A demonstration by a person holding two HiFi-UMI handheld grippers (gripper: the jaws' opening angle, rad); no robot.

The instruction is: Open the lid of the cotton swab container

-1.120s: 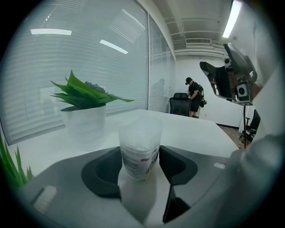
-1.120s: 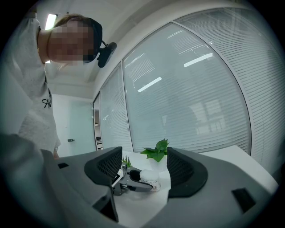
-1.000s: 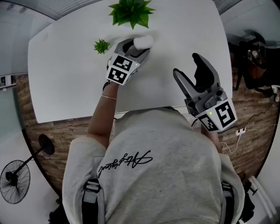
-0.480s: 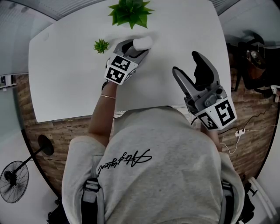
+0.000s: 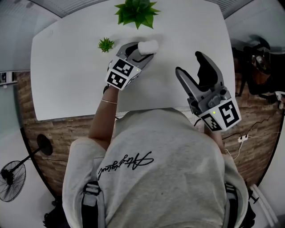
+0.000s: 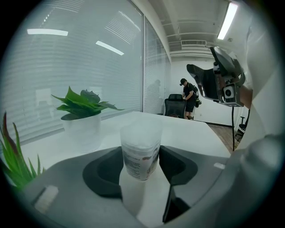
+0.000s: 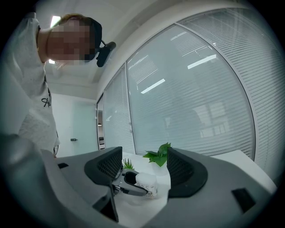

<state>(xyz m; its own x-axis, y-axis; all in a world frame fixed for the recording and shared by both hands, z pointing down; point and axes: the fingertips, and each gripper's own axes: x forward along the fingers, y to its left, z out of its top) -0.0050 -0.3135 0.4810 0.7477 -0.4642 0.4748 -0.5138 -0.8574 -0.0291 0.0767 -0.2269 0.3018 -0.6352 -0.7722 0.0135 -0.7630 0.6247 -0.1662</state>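
The cotton swab container point(image 5: 148, 46) is a small translucent tub with a printed label, standing upright on the far part of the white table point(image 5: 67, 80) with its lid on. My left gripper point(image 5: 141, 51) is shut on it, a dark pad against each side of the tub point(image 6: 140, 151). My right gripper point(image 5: 190, 67) hangs open and empty over the table's right side, well apart from the tub. In the right gripper view the tub point(image 7: 146, 183) and the left gripper point(image 7: 129, 182) show between the right gripper's wide jaws. In the left gripper view the right gripper point(image 6: 213, 82) hangs at the upper right.
A large leafy plant point(image 5: 136, 11) in a white pot point(image 6: 82, 129) stands just behind the tub. A small spiky plant point(image 5: 106, 44) sits to its left. The table's near edge runs by the person's chest. Window blinds close off the far side.
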